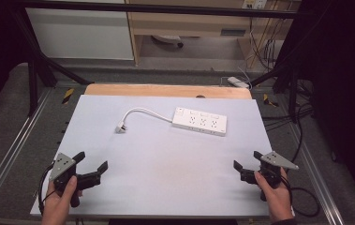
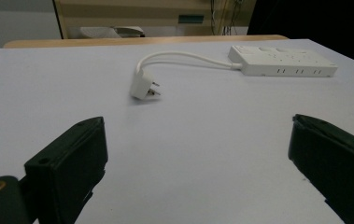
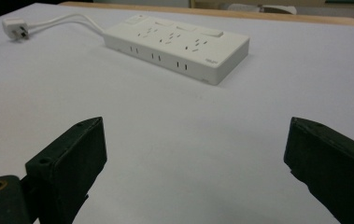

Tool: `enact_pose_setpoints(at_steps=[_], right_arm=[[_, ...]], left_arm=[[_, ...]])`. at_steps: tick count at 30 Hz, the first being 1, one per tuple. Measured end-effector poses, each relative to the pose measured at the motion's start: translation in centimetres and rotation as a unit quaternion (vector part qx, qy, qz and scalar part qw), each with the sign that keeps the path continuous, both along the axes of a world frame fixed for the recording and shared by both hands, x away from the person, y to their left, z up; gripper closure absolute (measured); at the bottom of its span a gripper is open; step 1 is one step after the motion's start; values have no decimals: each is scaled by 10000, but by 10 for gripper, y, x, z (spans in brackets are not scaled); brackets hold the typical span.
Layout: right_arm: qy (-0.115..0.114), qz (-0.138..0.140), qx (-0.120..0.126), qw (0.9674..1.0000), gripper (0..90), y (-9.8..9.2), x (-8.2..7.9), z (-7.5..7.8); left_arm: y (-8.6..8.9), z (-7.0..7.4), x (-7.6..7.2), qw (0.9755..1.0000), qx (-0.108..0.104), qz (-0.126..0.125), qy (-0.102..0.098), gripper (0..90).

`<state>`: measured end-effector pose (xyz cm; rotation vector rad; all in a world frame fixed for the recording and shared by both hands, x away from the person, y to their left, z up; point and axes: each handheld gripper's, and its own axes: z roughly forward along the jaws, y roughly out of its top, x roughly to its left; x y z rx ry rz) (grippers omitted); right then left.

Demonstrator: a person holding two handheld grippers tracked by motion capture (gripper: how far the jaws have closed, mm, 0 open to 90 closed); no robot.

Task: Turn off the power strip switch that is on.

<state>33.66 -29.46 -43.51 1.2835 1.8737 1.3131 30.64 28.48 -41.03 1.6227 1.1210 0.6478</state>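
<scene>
The left gripper (image 1: 92, 165) and right gripper (image 1: 247, 164) both hover with jaws spread wide, pinching nothing. The white power strip (image 1: 200, 121) lies well ahead between them, its plug (image 1: 120, 127) ahead of the left gripper.

You get even overhead light on the white table (image 1: 166, 159); corners at ten and two o'clock fall dark, backgrounds soft.

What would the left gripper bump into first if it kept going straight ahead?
Probably the white plug. The left gripper has open jaws with bare tabletop between them, and the plug lies ahead, slightly left of centre, so it might just slip past.
</scene>
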Motion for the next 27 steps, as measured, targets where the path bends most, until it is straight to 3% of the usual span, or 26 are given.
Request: enact_pose_setpoints(at_steps=[9,27], right_arm=[[-149,-191,58,9997,52,-4,-1,3],[-474,-58,161,9987,39,0,-9,19]], left_arm=[[1,0,0,10000,5,-15,4,48],[0,-1,0,10000,34,-44,25,49]])
